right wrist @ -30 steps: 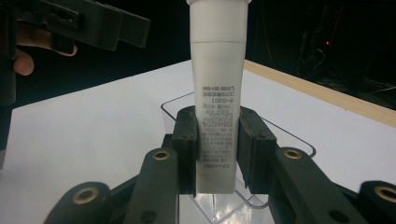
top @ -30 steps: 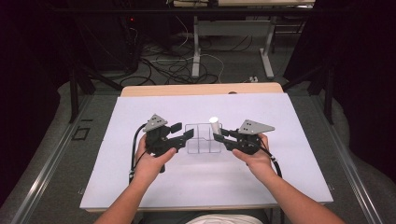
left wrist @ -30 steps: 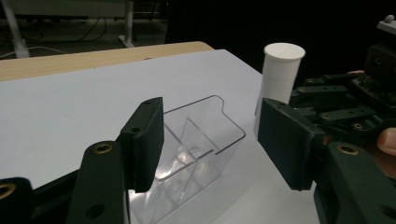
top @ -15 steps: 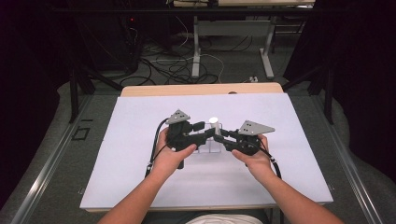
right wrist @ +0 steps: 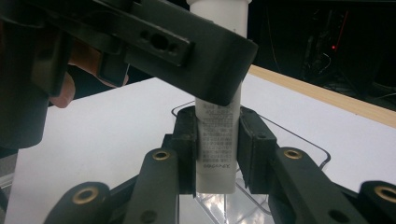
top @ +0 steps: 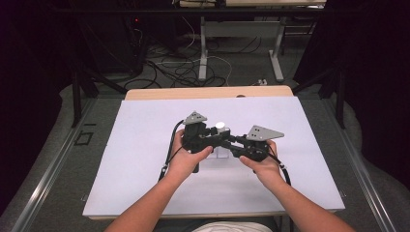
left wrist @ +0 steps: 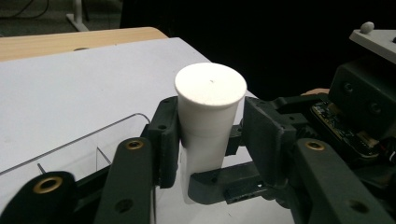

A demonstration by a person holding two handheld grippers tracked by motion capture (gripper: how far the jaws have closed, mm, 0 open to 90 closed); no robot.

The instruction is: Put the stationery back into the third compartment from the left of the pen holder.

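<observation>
a white plastic tube with a wide flat cap (left wrist: 210, 112) stands upright, cap on top, in a clear plastic tray (right wrist: 299, 140) at the middle of a white table (top: 121, 145). the right gripper (right wrist: 215, 149) pinches the tube's printed lower body. the left gripper (left wrist: 210, 135) has just been closing, its jaws around the cap, one pad touching.

Left hand-held gripper (top: 216, 131) has just been closing; right hand-held gripper (top: 227, 142) clamped
</observation>
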